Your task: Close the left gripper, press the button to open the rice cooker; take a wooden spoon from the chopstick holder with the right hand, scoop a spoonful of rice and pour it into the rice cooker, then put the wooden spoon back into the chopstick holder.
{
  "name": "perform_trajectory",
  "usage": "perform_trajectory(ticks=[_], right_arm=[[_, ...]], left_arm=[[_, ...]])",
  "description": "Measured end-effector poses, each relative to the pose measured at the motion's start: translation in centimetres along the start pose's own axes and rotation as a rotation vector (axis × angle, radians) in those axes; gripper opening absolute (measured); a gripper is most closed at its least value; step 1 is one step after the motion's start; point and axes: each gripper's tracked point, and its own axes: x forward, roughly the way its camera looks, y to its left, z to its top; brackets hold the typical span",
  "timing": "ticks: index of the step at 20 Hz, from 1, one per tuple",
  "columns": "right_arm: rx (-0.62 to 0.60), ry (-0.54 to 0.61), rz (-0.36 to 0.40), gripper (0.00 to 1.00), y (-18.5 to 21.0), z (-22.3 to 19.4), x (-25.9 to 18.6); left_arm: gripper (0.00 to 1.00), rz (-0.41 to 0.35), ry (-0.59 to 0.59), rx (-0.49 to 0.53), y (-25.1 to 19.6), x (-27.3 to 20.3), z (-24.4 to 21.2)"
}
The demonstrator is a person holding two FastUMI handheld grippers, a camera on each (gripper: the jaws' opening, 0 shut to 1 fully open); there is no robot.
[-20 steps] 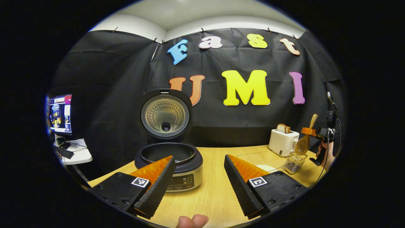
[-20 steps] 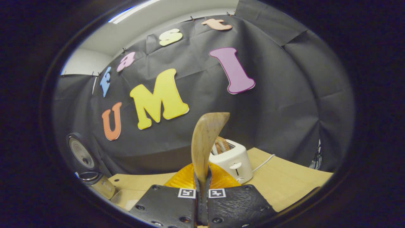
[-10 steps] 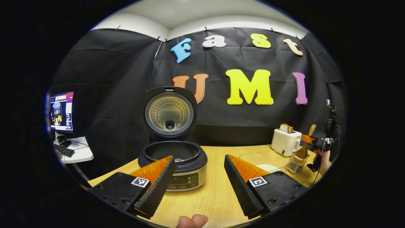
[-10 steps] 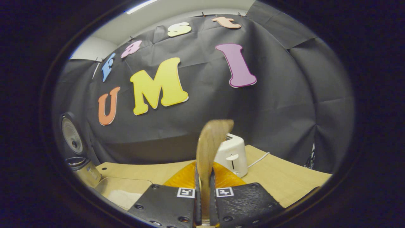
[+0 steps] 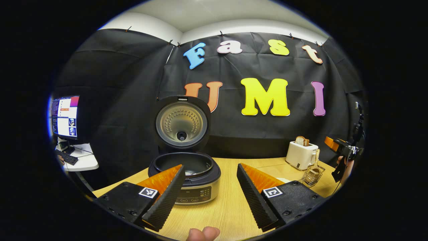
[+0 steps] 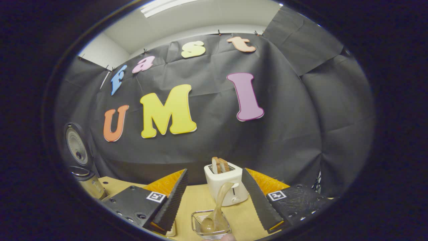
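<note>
Sitting far off to the left in the left gripper view, a screen [image 5: 65, 117] glows on a small white desk [image 5: 82, 162] with a keyboard [image 5: 67, 158] on it. Next comes the rice cooker [image 5: 187, 177] on the wooden worktop [image 5: 227, 204]. Its lid [image 5: 182, 122] stands straight up and wide open, and the dark pot inside shows. The left tool [image 5: 209, 189] hangs low over the worktop in front of the cooker. Its two fingers are spread far apart and hold nothing. A fingertip [image 5: 204, 233] of the person peeks in at the bottom edge.

More to the right stands a white toaster [image 5: 302, 154] with bread [image 5: 302, 140] sticking out of the top. Just beside it is the wire chopstick holder [image 5: 312, 174], and the wooden spoon [image 5: 314, 164] stands inside it. Far right, a hand [image 5: 346, 167] holds the right tool up, away from the holder.

In the right gripper view, the open cooker lid [image 6: 76, 147] shows at the far left edge. The right tool [image 6: 215, 197] has its fingers spread wide with nothing between them. Below the gap sits the chopstick holder [image 6: 210, 225], with the wooden spoon [image 6: 216, 209] resting in it, bowl end down and handle leaning up toward the toaster [image 6: 227, 184] behind it.
</note>
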Motion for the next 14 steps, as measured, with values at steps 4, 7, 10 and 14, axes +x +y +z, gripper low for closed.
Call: perform_trajectory(ticks=[4, 7, 10, 14], right_arm=[[-0.064, -0.053, 0.027, 0.95, 0.4, 2.6, -3.8], [-0.120, -0.027, 0.053, 0.95, 0.6, 2.8, -5.6], [-0.099, -0.015, 0.077, 0.92, 0.8, 2.8, -7.5], [-0.104, -0.031, 0.146, 0.95, 2.2, 2.6, -10.3]], left_arm=[[0.98, 0.043, -0.036, 0.071, 2.1, 1.1, 3.7], [0.98, 0.109, -0.086, 0.124, 4.5, 2.2, 7.8], [0.97, 0.097, -0.116, 0.099, 4.5, 4.4, 12.3], [0.98, 0.059, -0.078, 0.054, 4.8, 8.3, 16.7]])
